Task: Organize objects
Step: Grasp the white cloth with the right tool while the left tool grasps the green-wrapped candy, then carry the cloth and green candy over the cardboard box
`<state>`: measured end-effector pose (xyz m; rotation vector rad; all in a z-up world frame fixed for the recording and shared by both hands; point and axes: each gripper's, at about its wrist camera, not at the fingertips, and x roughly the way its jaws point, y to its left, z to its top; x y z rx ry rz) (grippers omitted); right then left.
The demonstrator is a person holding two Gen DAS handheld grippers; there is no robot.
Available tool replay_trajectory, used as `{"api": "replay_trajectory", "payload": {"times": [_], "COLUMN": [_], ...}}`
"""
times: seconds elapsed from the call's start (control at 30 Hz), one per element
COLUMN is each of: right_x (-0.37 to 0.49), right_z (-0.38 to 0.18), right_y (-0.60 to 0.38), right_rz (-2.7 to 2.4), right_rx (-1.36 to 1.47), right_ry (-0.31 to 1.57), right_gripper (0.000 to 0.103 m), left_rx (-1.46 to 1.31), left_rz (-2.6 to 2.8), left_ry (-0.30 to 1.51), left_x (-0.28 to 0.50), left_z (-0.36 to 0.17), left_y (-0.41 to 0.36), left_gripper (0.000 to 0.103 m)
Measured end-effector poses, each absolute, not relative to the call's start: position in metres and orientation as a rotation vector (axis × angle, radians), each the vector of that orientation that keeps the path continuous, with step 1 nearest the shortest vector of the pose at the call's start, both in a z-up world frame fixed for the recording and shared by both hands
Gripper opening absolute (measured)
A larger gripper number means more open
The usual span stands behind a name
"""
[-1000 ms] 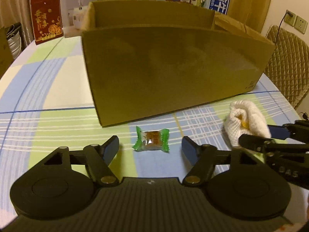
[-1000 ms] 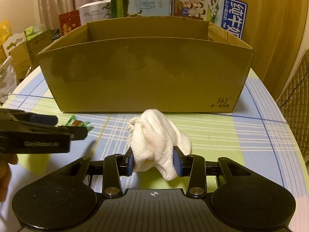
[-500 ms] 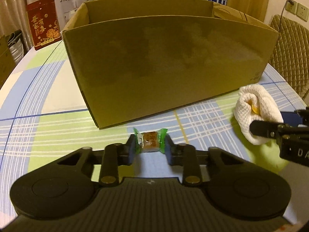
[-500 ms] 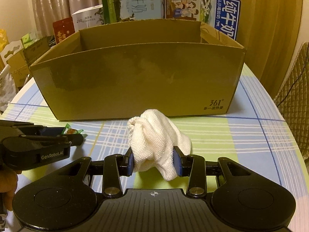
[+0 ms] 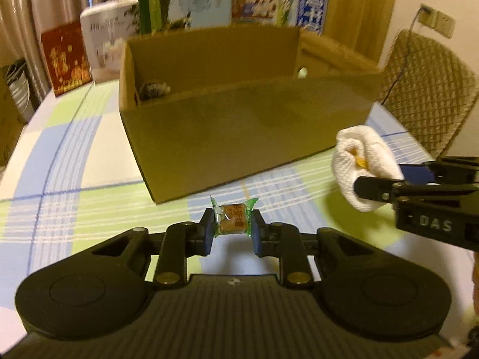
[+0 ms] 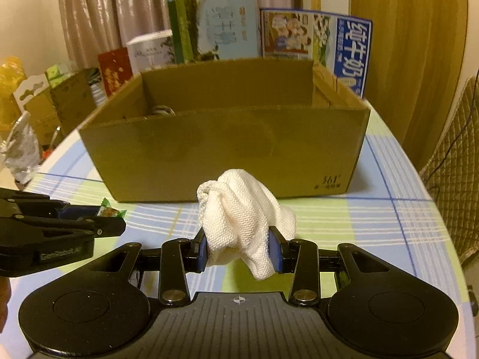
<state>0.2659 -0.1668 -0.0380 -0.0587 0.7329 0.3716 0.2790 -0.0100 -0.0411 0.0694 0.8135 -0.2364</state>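
My left gripper is shut on a small green-wrapped candy, held just above the checked tablecloth in front of the open cardboard box. To its right, my right gripper is shut on a bunched white cloth, also lifted in front of the cardboard box. In the left wrist view the white cloth shows a yellow patch inside its folds. From the right wrist, the candy pokes out beyond the left gripper's fingertips. The box holds a greyish item near its left end.
Printed cartons and boxes stand behind the cardboard box. A quilted chair sits at the table's right side. Cluttered boxes and a bag lie off the table's left edge. Curtains hang at the back.
My left gripper closed around the candy and lifted it off the table. Both grippers rose, so the box's inside now shows. The right gripper kept its hold on the cloth.
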Motion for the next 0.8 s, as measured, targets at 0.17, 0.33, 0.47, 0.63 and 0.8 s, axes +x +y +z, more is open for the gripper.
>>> {"api": "replay_trajectory", "payload": {"times": [0.17, 0.33, 0.47, 0.63, 0.8], "right_x": [0.250, 0.231, 0.225, 0.222, 0.221], "right_z": [-0.020, -0.012, -0.007, -0.005, -0.004], "right_y": [-0.173, -0.175, -0.176, -0.176, -0.177], "right_rz": [0.381, 0.398, 0.397, 0.393, 0.389], "right_rx": [-0.048, -0.050, -0.047, -0.048, -0.045], "right_ry": [0.709, 0.705, 0.697, 0.697, 0.691], "right_gripper": [0.037, 0.037, 0.037, 0.037, 0.037], "left_rx": [0.076, 0.074, 0.069, 0.058, 0.055], "left_rz": [-0.225, -0.217, -0.217, -0.231, -0.241], "left_ry": [0.793, 0.790, 0.780, 0.775, 0.760], "left_x": [0.252, 0.233, 0.224, 0.218, 0.217], "left_z": [-0.017, -0.010, -0.006, -0.002, 0.001], "left_y": [-0.009, -0.010, -0.013, -0.015, -0.018], "left_gripper": [0.020, 0.020, 0.020, 0.020, 0.020]}}
